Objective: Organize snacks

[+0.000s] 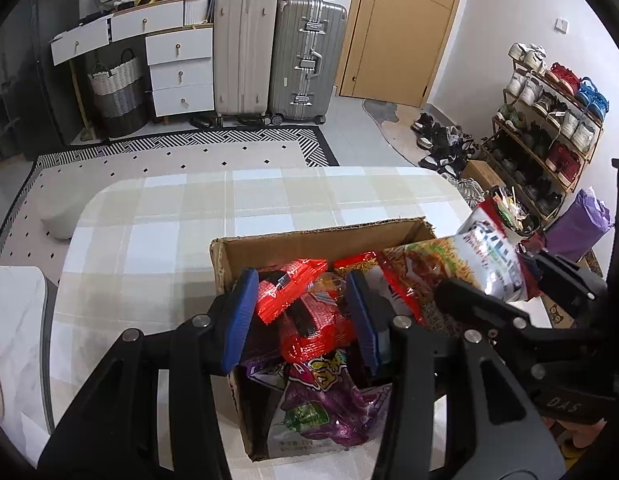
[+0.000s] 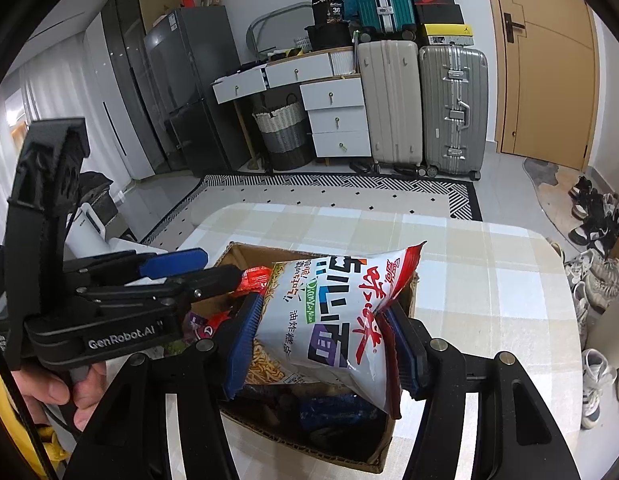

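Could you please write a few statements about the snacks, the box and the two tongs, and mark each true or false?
1. The right tongs grip a white noodle snack bag. True.
2. The left tongs hold a red packet. True.
3. The cardboard box is empty. False: several snack packets lie in it, including a purple bag.
4. The box stands on the floor. False: it stands on the checked tablecloth.
5. The noodle bag lies flat inside the box. False: it is held above it.

Tilted white noodle bag (image 2: 325, 320) above snack-filled cardboard box (image 1: 309, 240).
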Demonstrator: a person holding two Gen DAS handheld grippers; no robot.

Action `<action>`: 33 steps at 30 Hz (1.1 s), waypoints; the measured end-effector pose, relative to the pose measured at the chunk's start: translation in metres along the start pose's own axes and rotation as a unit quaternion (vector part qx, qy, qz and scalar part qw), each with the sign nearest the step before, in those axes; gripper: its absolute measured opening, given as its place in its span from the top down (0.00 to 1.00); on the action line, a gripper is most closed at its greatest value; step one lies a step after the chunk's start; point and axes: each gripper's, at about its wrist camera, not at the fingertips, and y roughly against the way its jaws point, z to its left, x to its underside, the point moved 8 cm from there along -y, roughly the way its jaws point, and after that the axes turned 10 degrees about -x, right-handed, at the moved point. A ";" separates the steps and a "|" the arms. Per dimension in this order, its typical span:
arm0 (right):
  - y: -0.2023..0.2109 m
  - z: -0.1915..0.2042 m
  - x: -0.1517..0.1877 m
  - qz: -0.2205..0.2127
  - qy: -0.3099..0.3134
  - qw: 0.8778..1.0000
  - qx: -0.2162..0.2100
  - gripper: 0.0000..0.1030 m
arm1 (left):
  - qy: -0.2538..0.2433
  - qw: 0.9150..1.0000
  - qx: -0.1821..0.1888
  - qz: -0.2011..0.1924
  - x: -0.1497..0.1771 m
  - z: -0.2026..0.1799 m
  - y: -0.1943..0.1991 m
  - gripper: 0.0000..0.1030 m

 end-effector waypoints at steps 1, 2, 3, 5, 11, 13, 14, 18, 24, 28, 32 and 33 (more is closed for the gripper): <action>-0.001 0.001 0.000 0.002 0.001 1.000 0.000 0.43 | 0.000 1.000 -0.001 -0.001 0.000 0.002 0.001 0.58; -0.002 0.001 0.000 0.003 0.003 1.000 0.000 0.43 | 0.001 1.000 0.001 -0.003 0.003 0.003 0.004 0.58; -0.003 0.003 0.001 0.003 0.005 1.000 0.000 0.43 | 0.001 1.000 0.001 -0.004 0.004 0.005 0.007 0.58; -0.004 0.003 0.002 0.006 0.008 1.000 0.000 0.43 | 0.001 1.000 -0.001 -0.008 0.007 0.007 0.013 0.58; -0.009 0.002 0.002 0.012 0.005 1.000 -0.001 0.43 | 0.013 1.000 -0.009 -0.013 0.027 0.016 0.040 0.58; -0.009 0.003 0.001 0.015 0.009 1.000 0.001 0.42 | 0.013 1.000 -0.011 -0.012 0.031 0.017 0.048 0.58; -0.009 0.003 0.000 0.014 0.012 1.000 0.004 0.42 | 0.014 1.000 -0.015 -0.012 0.034 0.020 0.052 0.58; -0.003 0.006 -0.004 0.003 0.022 1.000 0.009 0.42 | 0.019 0.999 -0.019 -0.018 0.035 0.023 0.066 0.57; 0.007 0.010 -0.002 -0.004 0.024 1.000 0.010 0.42 | 0.015 0.999 -0.020 -0.025 0.042 0.019 0.088 0.53; 0.011 0.014 0.000 -0.005 0.027 1.000 0.009 0.42 | 0.009 0.999 -0.019 -0.028 0.046 0.016 0.100 0.53; 0.016 0.016 0.000 -0.007 0.030 0.999 0.012 0.42 | 0.007 0.999 -0.020 -0.030 0.049 0.013 0.111 0.52; 0.017 0.017 -0.002 -0.009 0.030 0.999 0.013 0.42 | 0.007 0.999 -0.021 -0.031 0.049 0.012 0.113 0.52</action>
